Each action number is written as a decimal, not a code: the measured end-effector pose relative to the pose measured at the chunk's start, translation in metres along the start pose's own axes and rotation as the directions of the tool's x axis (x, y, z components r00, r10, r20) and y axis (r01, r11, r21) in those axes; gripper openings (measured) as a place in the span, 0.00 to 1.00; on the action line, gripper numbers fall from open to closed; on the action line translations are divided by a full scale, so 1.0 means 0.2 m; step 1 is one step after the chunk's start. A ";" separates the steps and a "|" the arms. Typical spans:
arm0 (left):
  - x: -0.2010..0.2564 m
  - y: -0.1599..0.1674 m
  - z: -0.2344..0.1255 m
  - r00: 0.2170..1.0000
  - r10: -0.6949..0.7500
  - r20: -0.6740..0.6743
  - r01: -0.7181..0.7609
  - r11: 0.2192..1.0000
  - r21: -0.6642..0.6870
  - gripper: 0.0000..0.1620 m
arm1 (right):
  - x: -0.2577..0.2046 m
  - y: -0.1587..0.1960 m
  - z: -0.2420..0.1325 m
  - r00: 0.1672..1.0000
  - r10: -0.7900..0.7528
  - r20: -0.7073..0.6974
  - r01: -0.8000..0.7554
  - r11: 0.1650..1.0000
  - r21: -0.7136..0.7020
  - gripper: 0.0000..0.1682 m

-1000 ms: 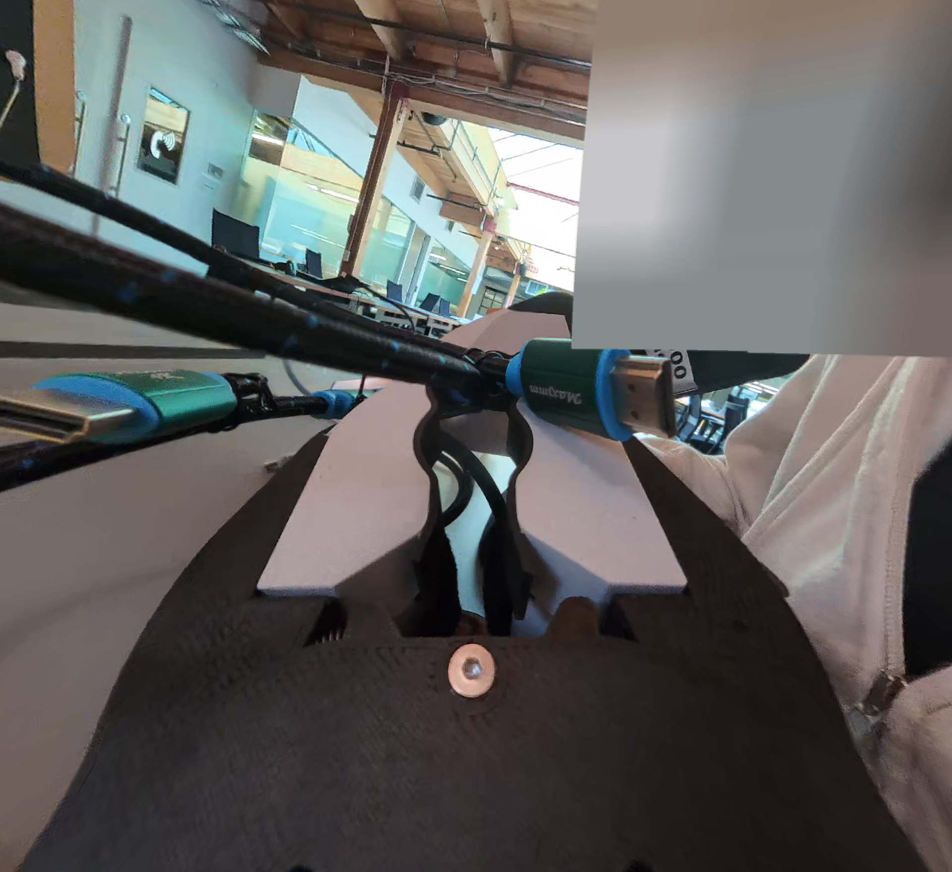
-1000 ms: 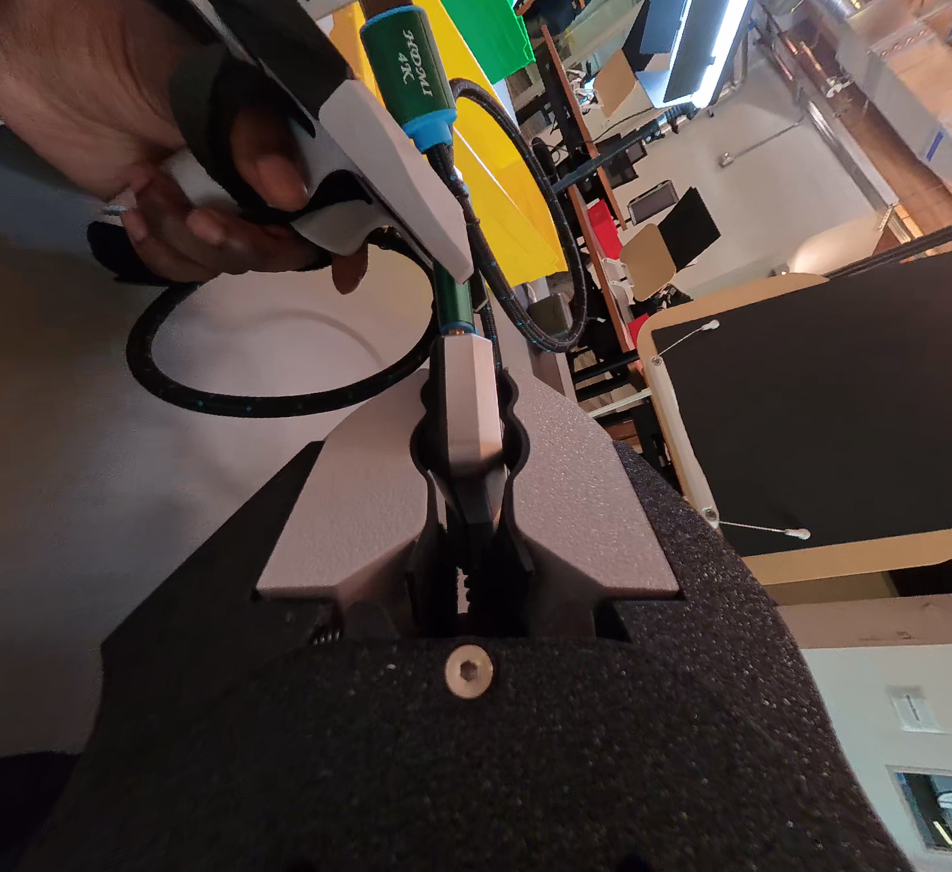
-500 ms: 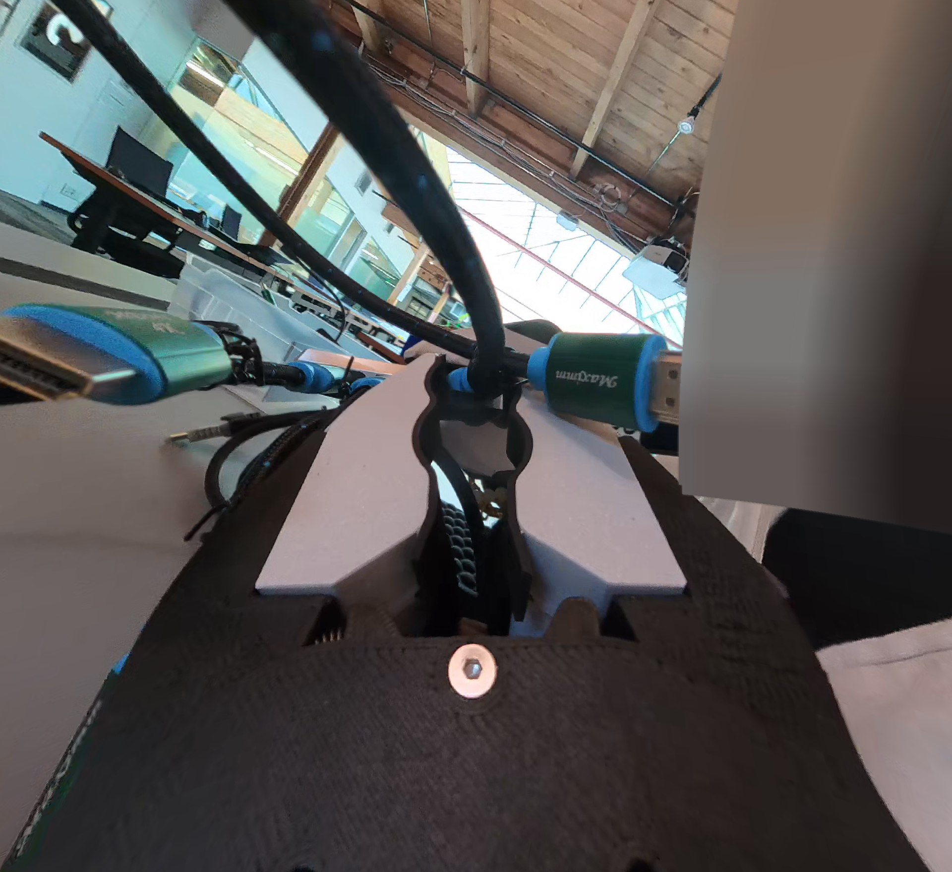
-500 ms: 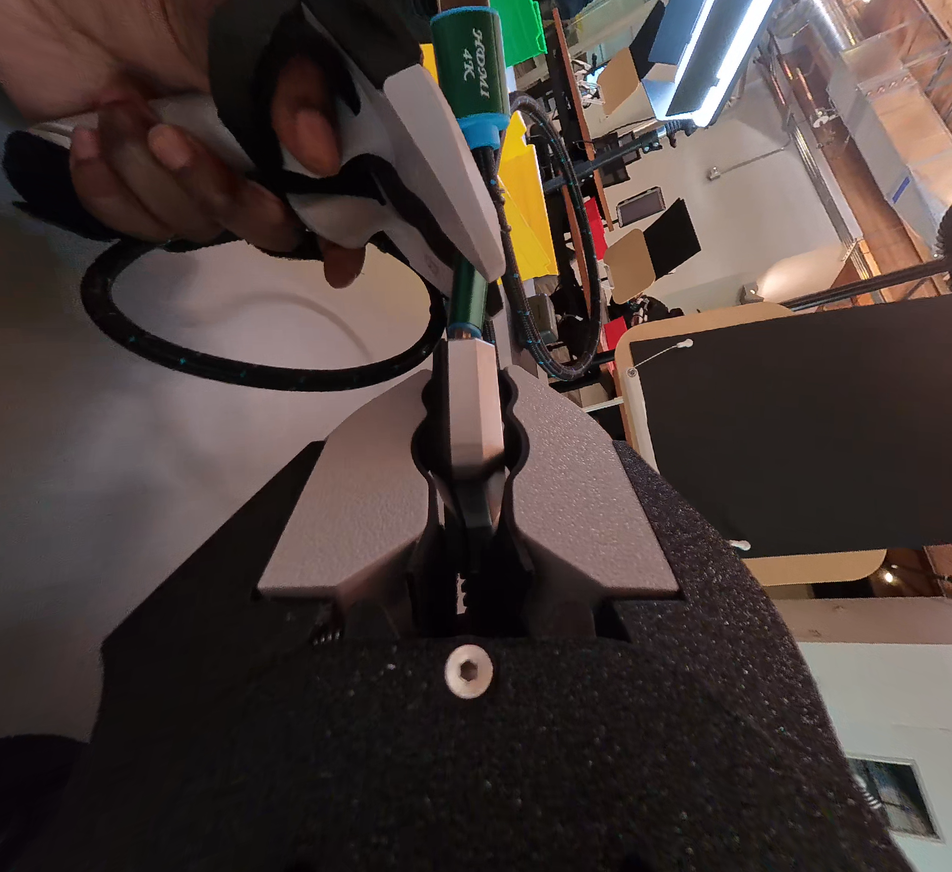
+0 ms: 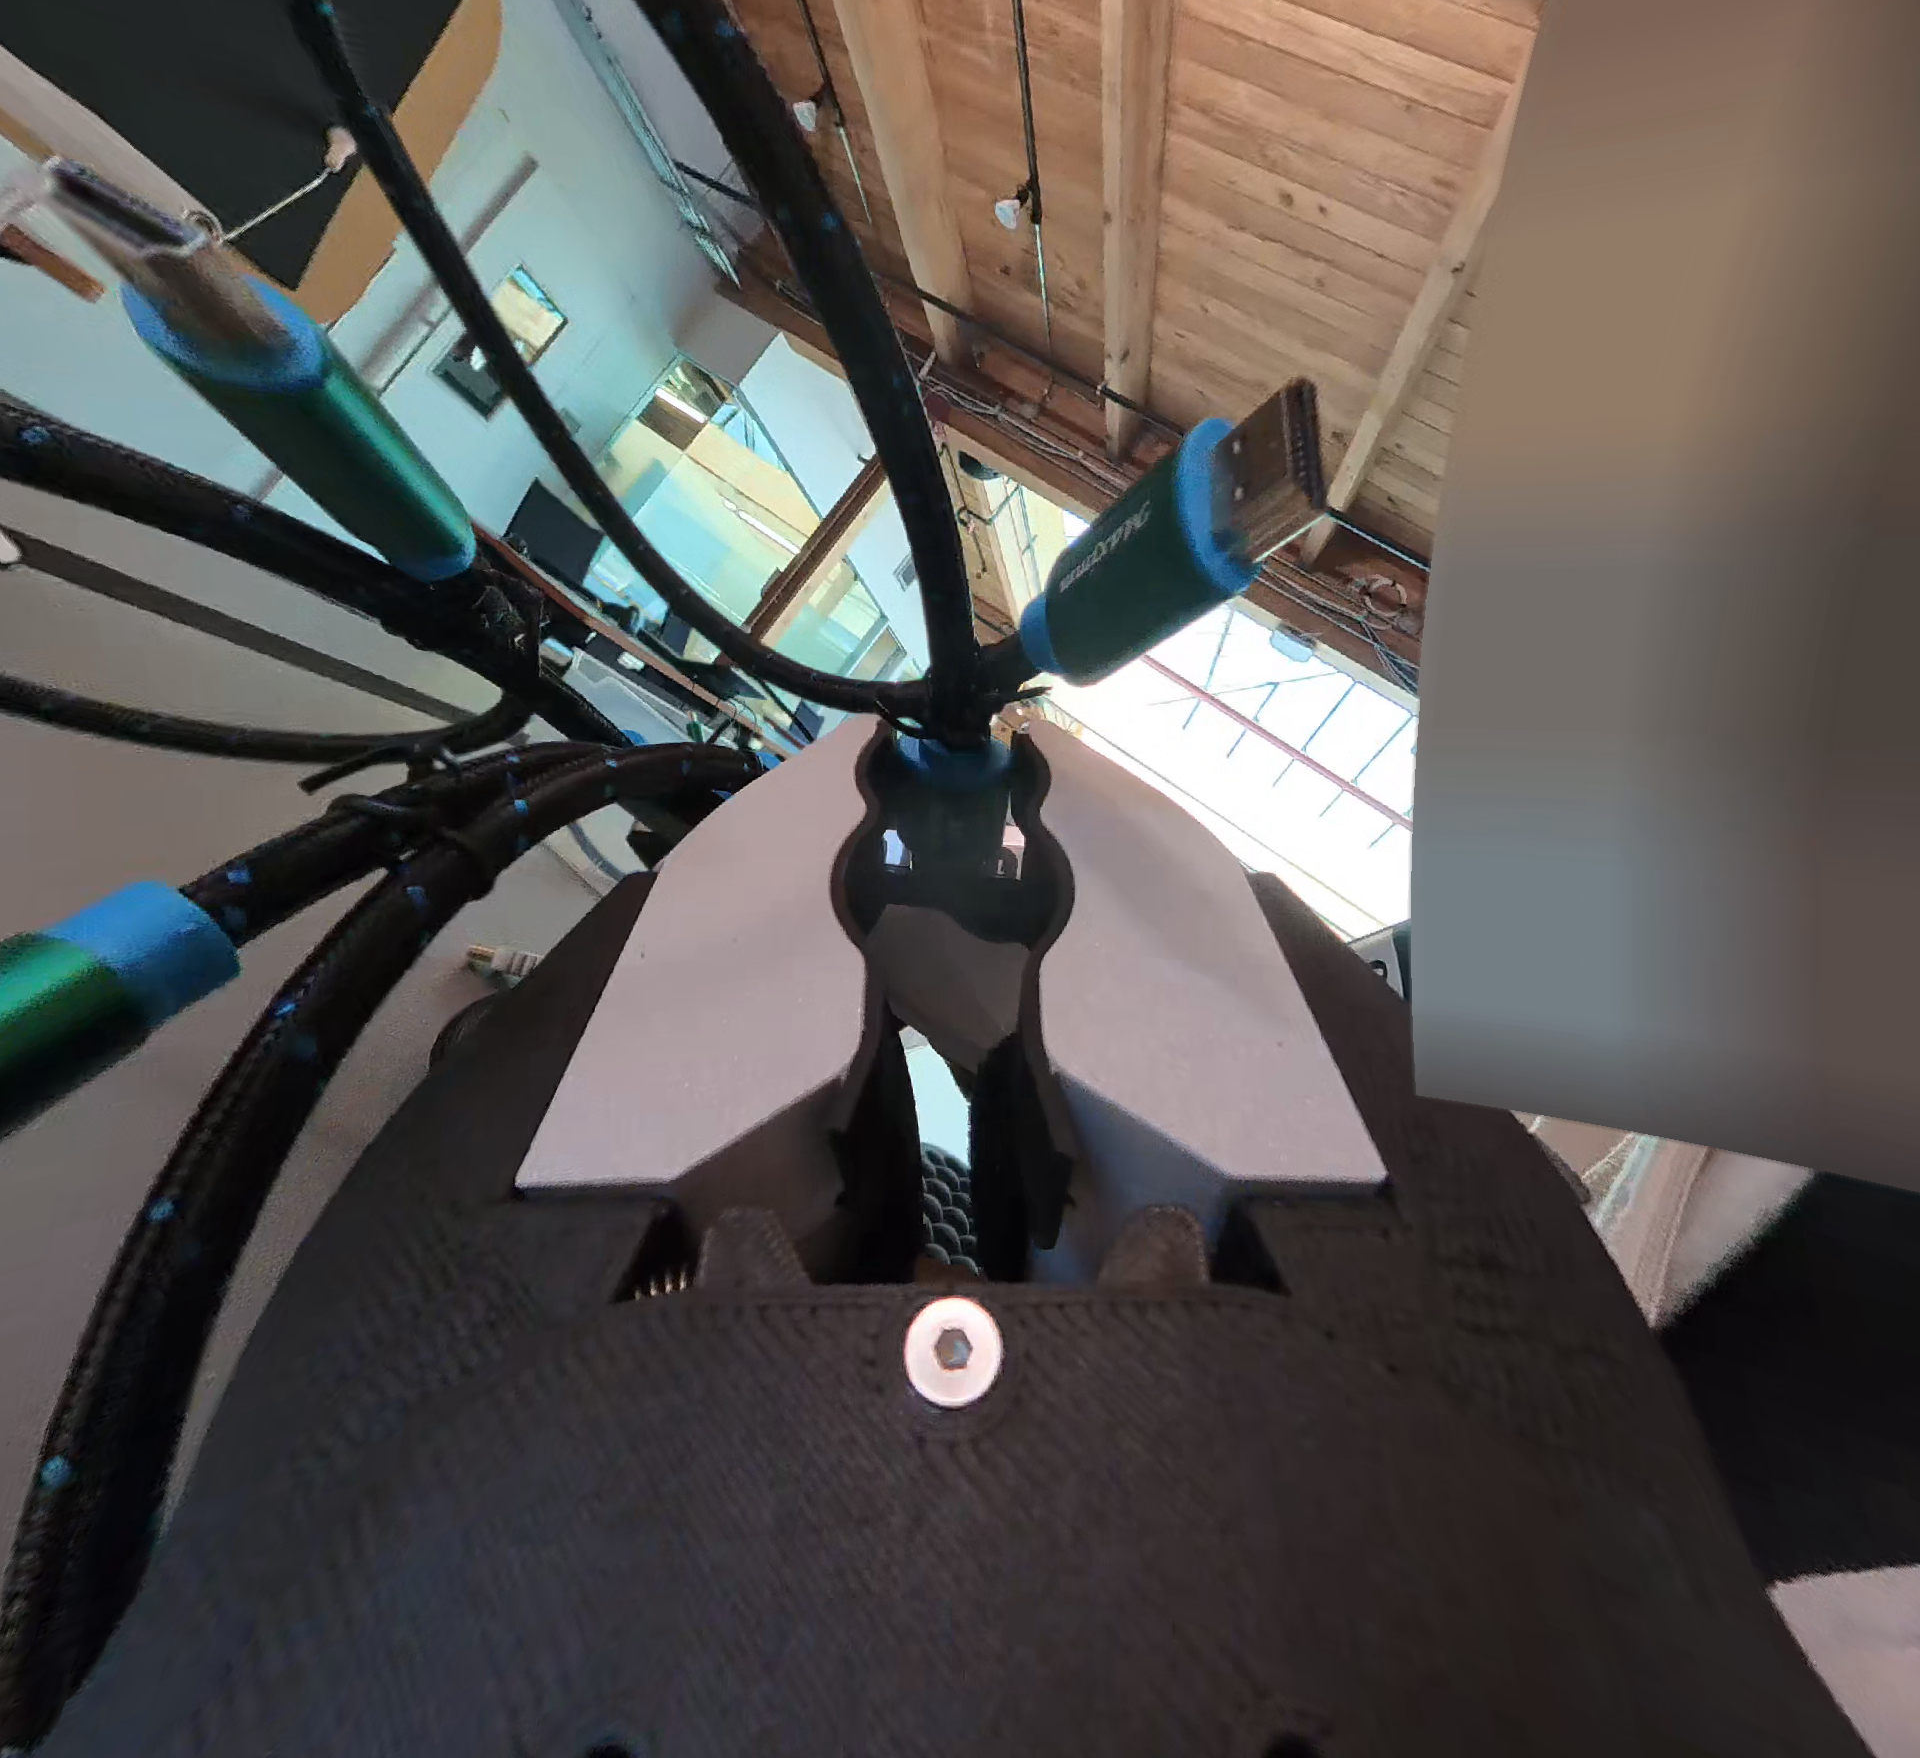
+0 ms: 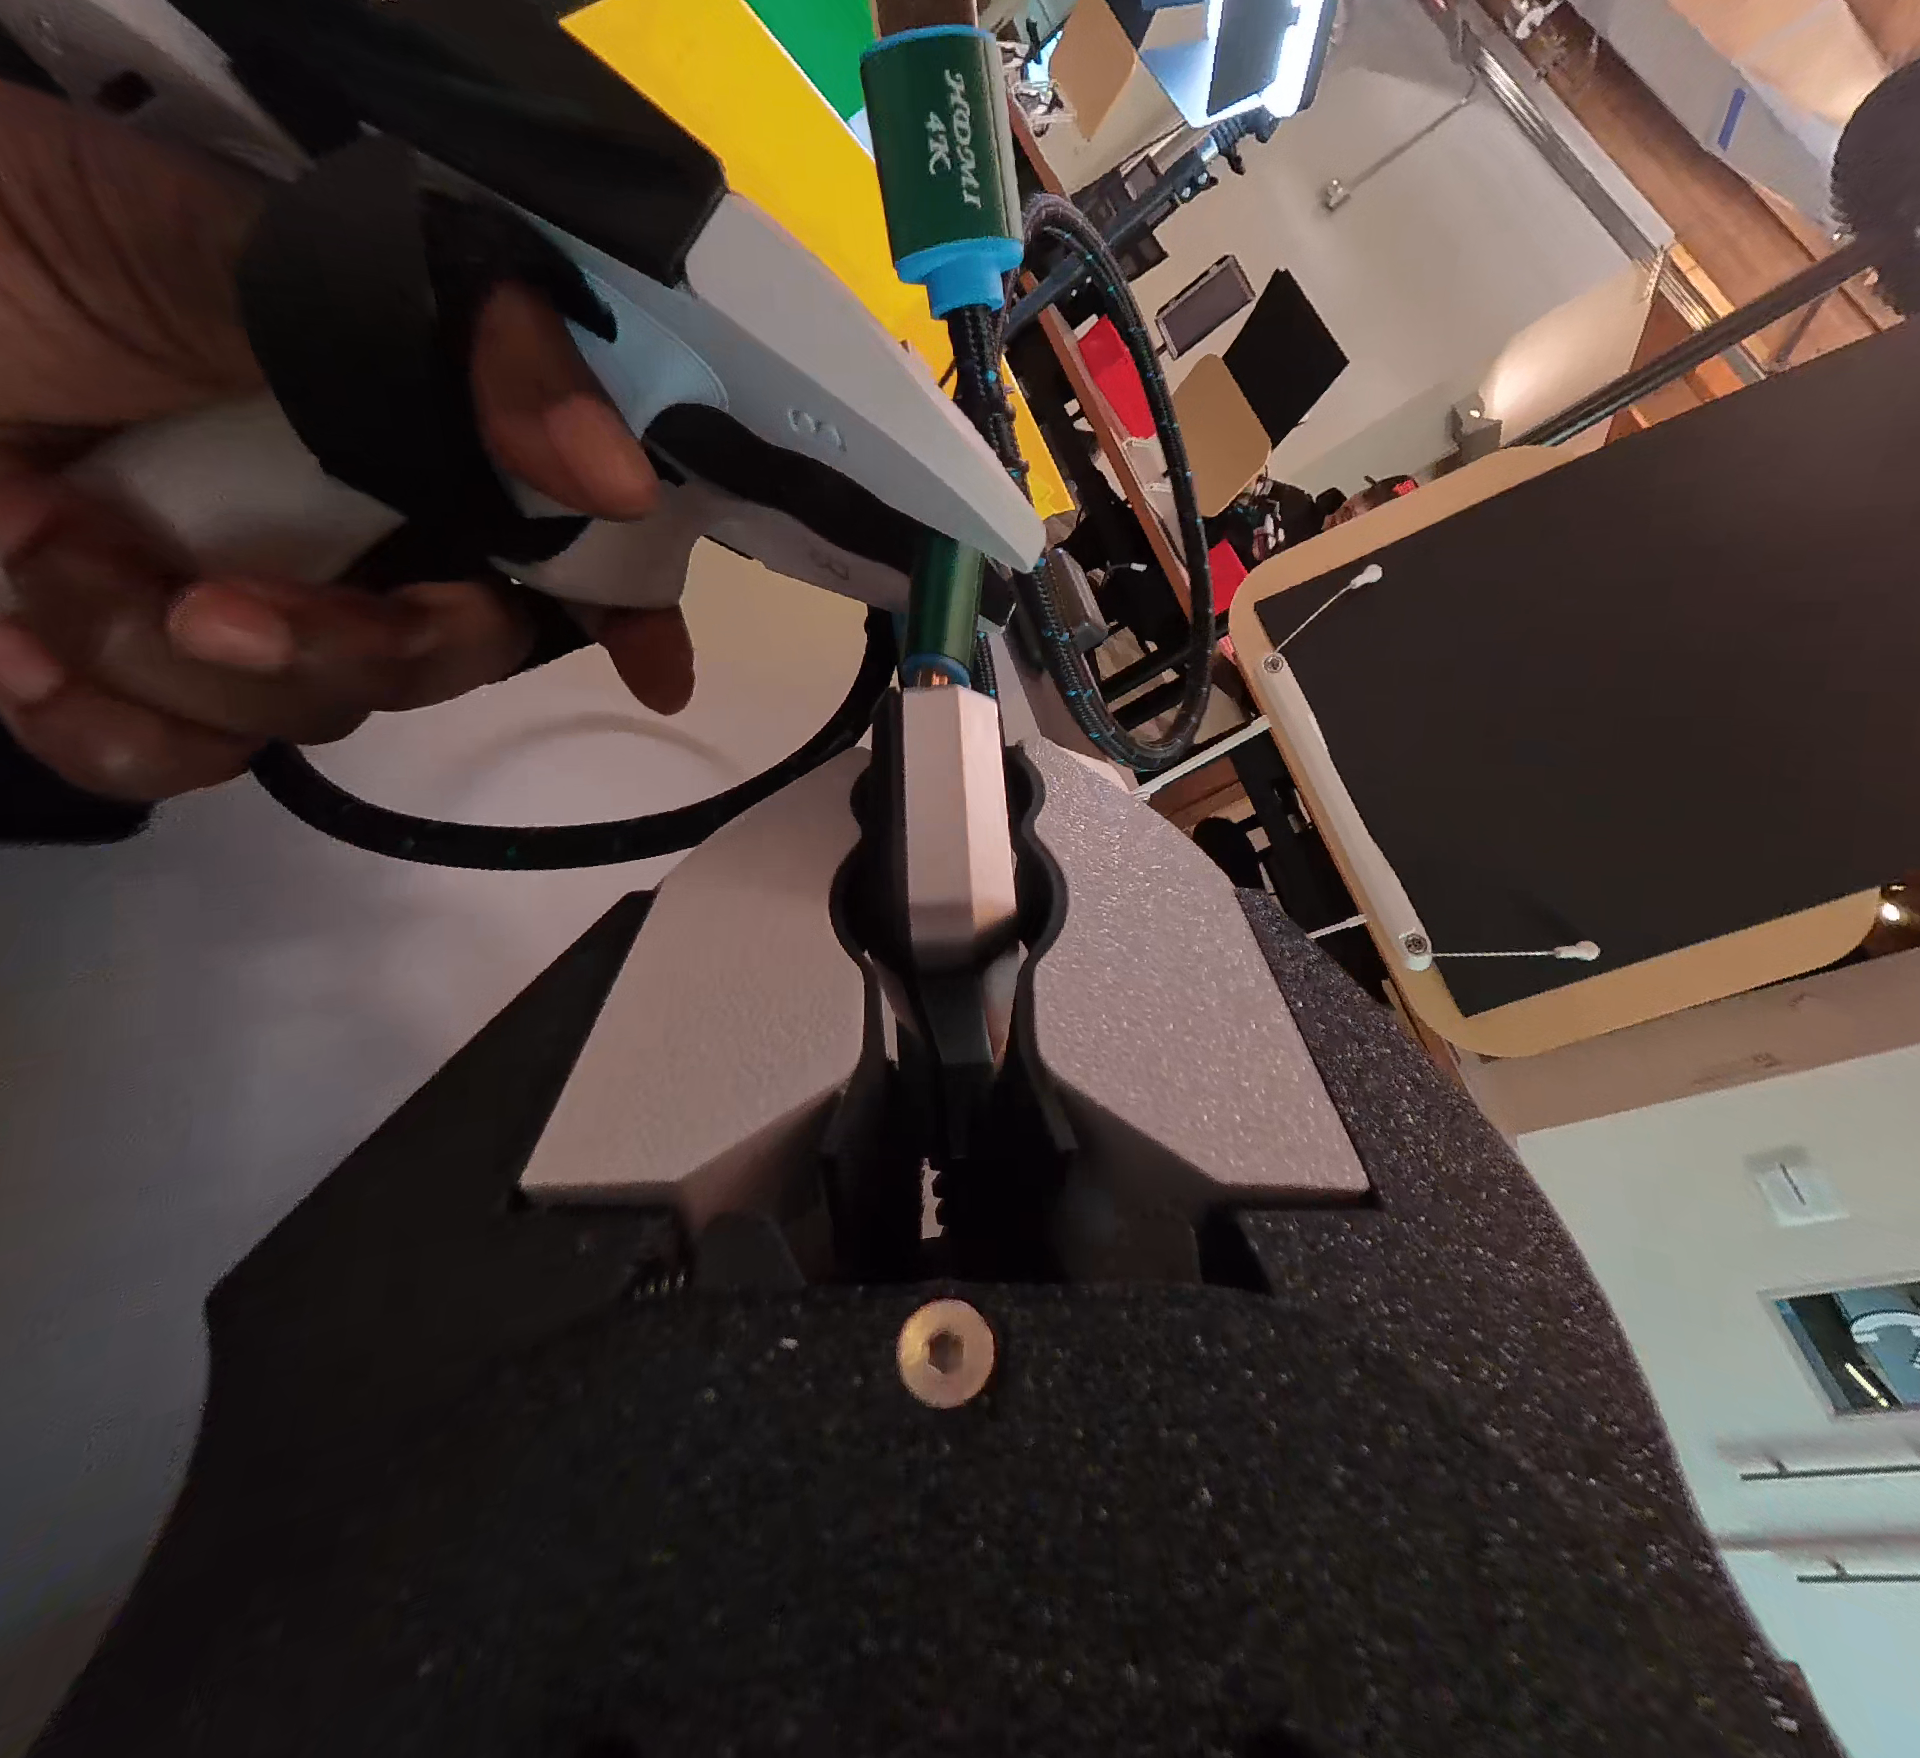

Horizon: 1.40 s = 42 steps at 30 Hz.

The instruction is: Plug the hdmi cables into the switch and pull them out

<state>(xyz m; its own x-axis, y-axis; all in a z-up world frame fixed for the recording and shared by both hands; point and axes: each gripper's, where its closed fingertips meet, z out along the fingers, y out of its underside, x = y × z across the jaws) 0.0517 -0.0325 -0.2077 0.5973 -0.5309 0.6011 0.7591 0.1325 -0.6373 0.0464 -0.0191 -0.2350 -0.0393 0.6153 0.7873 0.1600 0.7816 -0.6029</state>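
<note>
My right gripper point(image 6: 951, 773) is shut on the small silver switch point(image 6: 956, 835) and holds it upright above the white table point(image 6: 312, 1033). A green HDMI plug point(image 6: 943, 602) meets the switch's top end. My left gripper point(image 5: 951, 752) is shut on that plug, whose blue collar point(image 5: 951, 763) shows between its jaws. In the right wrist view its white fingers point(image 6: 831, 461) come in from the left, held by a hand point(image 6: 156, 565). Three loose green plugs hang off the same black braided cables point(image 5: 914, 420): one to the right point(image 5: 1164, 555), one upper left point(image 5: 312, 430), one at the left edge point(image 5: 83, 970).
A cable loop point(image 6: 540, 841) hangs down over the table under the left gripper. Another free green plug point(image 6: 940, 150) sticks up behind it. A black panel with a pale wooden frame point(image 6: 1558, 721) stands to the right. Wooden ceiling beams point(image 5: 1132, 150) are overhead. Both grippers' tips are close together, under 4 cm apart.
My left gripper has turned, so its view swings up toward the ceiling and the loose plugs and cables swing with it. My right gripper keeps hold of the switch.
</note>
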 end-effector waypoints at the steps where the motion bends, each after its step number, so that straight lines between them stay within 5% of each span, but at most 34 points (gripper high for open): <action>1: -0.01 0.00 0.00 1.000 -0.003 0.010 0.003 1.000 -0.001 0.14 | -0.01 0.01 0.01 1.000 0.014 0.005 -0.013 1.000 -0.009 0.12; 7: -0.15 0.02 -0.03 0.982 0.027 0.188 -0.024 1.000 -0.018 0.18 | 0.00 0.08 0.08 0.996 0.054 -0.073 -0.062 0.992 -0.111 0.12; 9: -0.14 0.03 -0.03 0.984 -0.084 0.157 0.086 0.996 -0.003 0.14 | 0.00 0.07 0.08 0.996 0.019 -0.091 -0.029 0.993 -0.111 0.12; 16: -0.09 0.03 -0.03 0.990 -0.102 0.093 0.115 0.983 -0.145 0.13 | 0.00 0.03 0.06 0.990 -0.094 -0.101 0.085 0.992 -0.089 0.12; 28: -0.15 0.05 -0.05 0.986 -0.137 0.098 0.150 0.977 -0.153 0.12 | -0.03 0.05 0.11 0.974 -0.196 -0.117 0.180 0.974 -0.136 0.12; 35: -0.16 0.01 -0.06 0.980 -0.147 0.131 0.162 0.981 -0.109 0.26 | -0.03 0.10 0.11 0.971 -0.194 -0.142 0.170 0.971 -0.165 0.12; 36: -0.17 -0.01 -0.07 0.979 -0.139 0.147 0.153 0.984 -0.088 0.23 | -0.03 0.10 0.11 0.971 -0.191 -0.145 0.167 0.972 -0.163 0.12; 38: -0.16 0.00 -0.08 0.985 -0.103 0.137 0.119 0.986 -0.114 0.01 | -0.05 0.08 0.12 0.971 -0.203 -0.130 0.182 0.971 -0.154 0.12; 42: -0.16 0.09 -0.05 0.984 -0.081 0.161 0.115 0.970 -0.214 0.00 | -0.09 0.08 0.13 0.962 -0.249 -0.112 0.230 0.961 -0.156 0.12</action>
<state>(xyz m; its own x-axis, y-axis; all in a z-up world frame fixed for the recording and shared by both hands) 0.0438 -0.0220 -0.2437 0.5676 -0.3980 0.7207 0.7499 -0.1114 -0.6521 0.0232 -0.0154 -0.2620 0.0333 0.3861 0.9219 0.2984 0.8765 -0.3778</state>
